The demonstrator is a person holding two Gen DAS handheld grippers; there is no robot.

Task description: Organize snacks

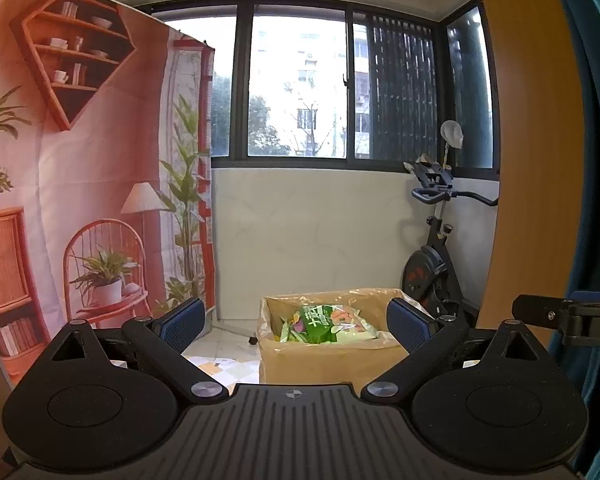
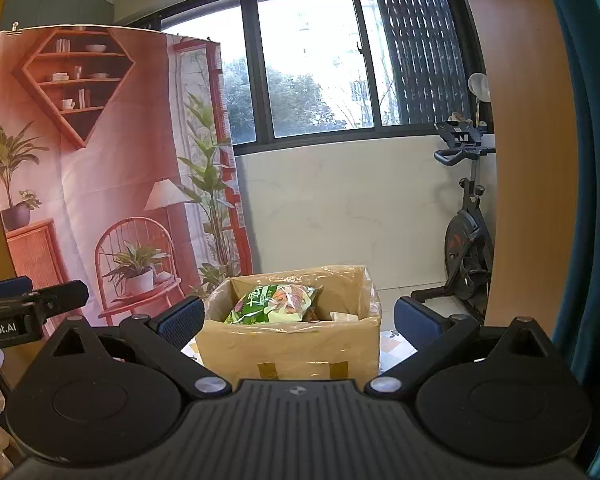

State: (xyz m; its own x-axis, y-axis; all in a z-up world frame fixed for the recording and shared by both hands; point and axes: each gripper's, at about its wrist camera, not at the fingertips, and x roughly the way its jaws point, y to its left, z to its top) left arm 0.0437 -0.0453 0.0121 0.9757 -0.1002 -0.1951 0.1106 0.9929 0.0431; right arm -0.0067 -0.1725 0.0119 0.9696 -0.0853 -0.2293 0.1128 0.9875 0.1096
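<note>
In the open brown cardboard box (image 2: 292, 340) sits a green crinkly snack bag (image 2: 274, 304), maybe atop others; left gripper (image 1: 296, 322) and right gripper (image 2: 300, 318) hover spread wide, empty.

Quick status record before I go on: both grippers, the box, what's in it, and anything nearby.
left gripper: open, empty, short of the box
right gripper: open, empty, short of the box
cardboard box: open top, clear plastic liner
green snack bag: lying on top inside the box
other contents: partly hidden, cannot identify
surface under box: checkered
nearby: exercise bike on the right, printed backdrop on the left
</note>
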